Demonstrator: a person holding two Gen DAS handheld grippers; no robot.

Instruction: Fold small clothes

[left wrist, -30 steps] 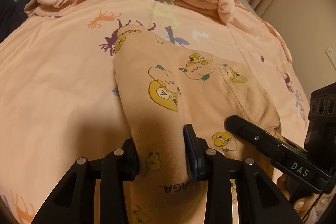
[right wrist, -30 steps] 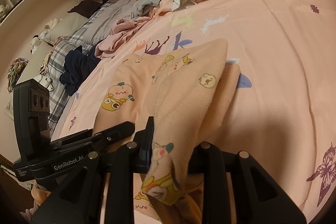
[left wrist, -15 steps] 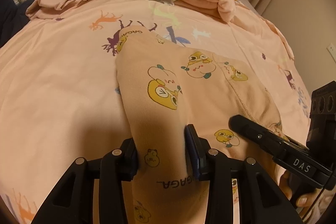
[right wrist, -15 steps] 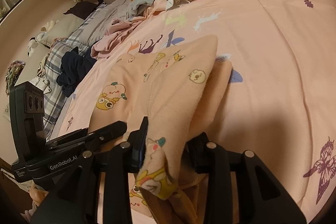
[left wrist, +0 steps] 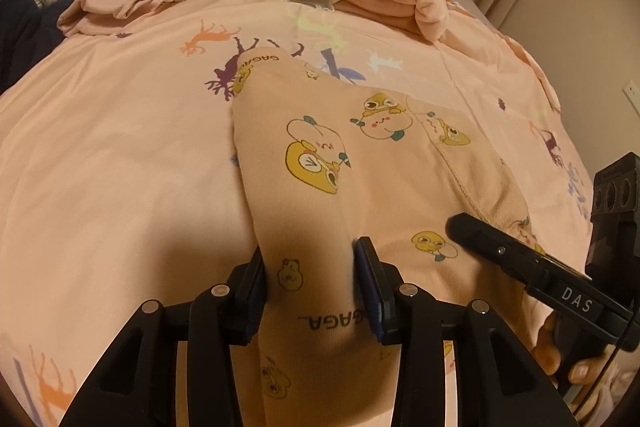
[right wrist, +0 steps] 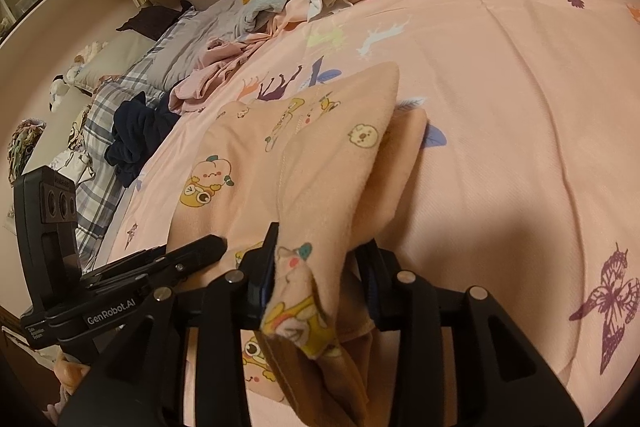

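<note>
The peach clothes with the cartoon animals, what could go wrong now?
1. The right claw has just been opening with a bunched corner of the peach garment between its pads. That corner could slip out and the fold fall apart.
2. The left claw has only a narrow strip of the cloth between its pads, so a tug may pull it free.
3. One layer pokes out on the bedsheet, so the fold may end up crooked.
</note>
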